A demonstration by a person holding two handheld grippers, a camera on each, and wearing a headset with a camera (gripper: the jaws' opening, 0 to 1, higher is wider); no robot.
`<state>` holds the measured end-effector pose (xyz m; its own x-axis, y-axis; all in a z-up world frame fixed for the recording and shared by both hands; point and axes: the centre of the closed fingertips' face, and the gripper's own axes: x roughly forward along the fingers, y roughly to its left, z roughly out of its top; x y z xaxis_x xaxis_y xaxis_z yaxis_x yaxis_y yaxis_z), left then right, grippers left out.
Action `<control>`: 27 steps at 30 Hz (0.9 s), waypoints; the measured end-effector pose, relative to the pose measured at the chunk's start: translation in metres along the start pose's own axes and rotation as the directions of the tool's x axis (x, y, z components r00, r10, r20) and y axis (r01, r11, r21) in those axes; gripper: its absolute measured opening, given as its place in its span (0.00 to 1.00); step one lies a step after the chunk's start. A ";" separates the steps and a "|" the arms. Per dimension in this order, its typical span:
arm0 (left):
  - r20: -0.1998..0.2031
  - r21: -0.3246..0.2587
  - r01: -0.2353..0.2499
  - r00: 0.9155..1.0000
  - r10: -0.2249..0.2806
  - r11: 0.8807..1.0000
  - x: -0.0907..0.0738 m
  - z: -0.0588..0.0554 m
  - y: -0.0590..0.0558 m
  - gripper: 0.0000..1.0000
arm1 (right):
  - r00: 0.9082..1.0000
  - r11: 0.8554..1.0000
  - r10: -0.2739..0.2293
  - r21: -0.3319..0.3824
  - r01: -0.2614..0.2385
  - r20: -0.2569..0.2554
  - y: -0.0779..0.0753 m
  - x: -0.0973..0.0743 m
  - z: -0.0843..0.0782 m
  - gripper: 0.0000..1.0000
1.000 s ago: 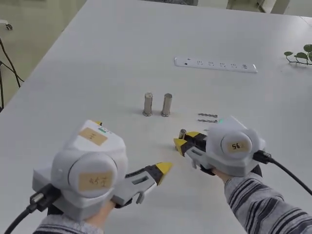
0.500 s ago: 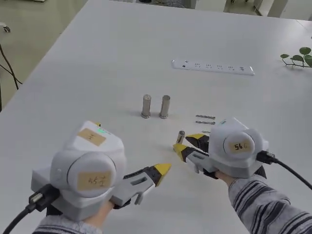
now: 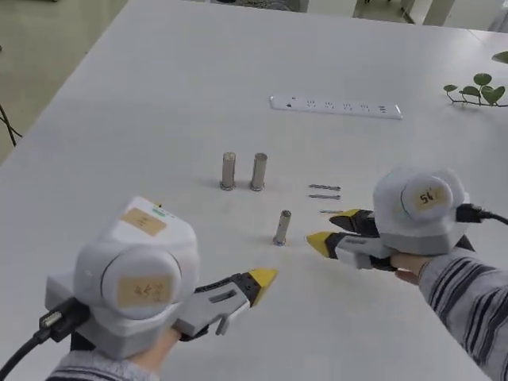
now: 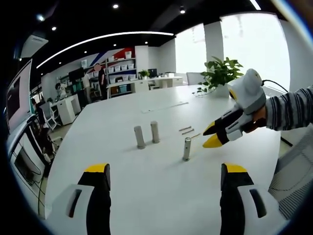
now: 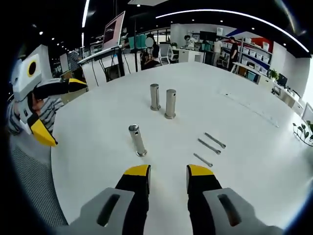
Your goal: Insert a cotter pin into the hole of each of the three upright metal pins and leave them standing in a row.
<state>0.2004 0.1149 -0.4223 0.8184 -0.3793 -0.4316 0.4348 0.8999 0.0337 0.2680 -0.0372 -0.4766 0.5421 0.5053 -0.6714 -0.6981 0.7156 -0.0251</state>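
**Right gripper** [image 3: 334, 227]: jaws parted, with nothing between them. The tips are directed toward the third metal pin [image 3: 282, 227], which stands just ahead of them and is not touched.

**Left gripper** [image 4: 165, 171]: jaws spread wide and empty, held low over the surface [image 3: 159, 103]. All three metal pins are found well ahead of them.

**Third metal pin:** long axis vertical, wider foot down. It is set nearer both sets of jaws than the other two, so no row is formed yet.

**Far-left pin** [image 3: 228, 171] and **far-right pin** [image 3: 259, 171]: both upright, side by side and close together, beyond the third pin.

**Cotter pins** [image 5: 209, 146]: three, lying flat ahead and to the right of the right jaws. Their long axes are level with the surface and roughly parallel. Which end is the head cannot be told.

**Step, as judged:** no cotter pin appears fitted, so the first pickup is taken to be in hand.

**Next move, as judged:** the right jaws would need to be swung right to the nearest cotter pin and closed across its thin shank. The facing of each cross-hole is too small to read and would need checking.
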 end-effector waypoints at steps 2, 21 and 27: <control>0.001 -0.004 -0.001 1.000 0.001 1.000 0.000 0.000 0.000 0.93 | 0.999 1.000 0.009 -0.013 -0.009 -0.032 -0.005 -0.002 -0.002 0.26; 0.005 0.005 0.009 1.000 -0.009 1.000 0.001 0.001 -0.001 0.89 | 0.969 0.981 0.079 -0.152 -0.117 -0.236 -0.035 0.006 0.001 0.22; 0.001 -0.001 0.007 1.000 -0.007 1.000 0.001 0.000 0.000 0.88 | 0.951 0.969 0.101 -0.189 -0.161 -0.292 -0.039 0.016 -0.002 0.20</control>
<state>0.2007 0.1148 -0.4228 0.8156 -0.3860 -0.4311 0.4403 0.8974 0.0294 0.3030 -0.0584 -0.4882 0.3080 0.4121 -0.8575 -0.8519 0.5207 -0.0557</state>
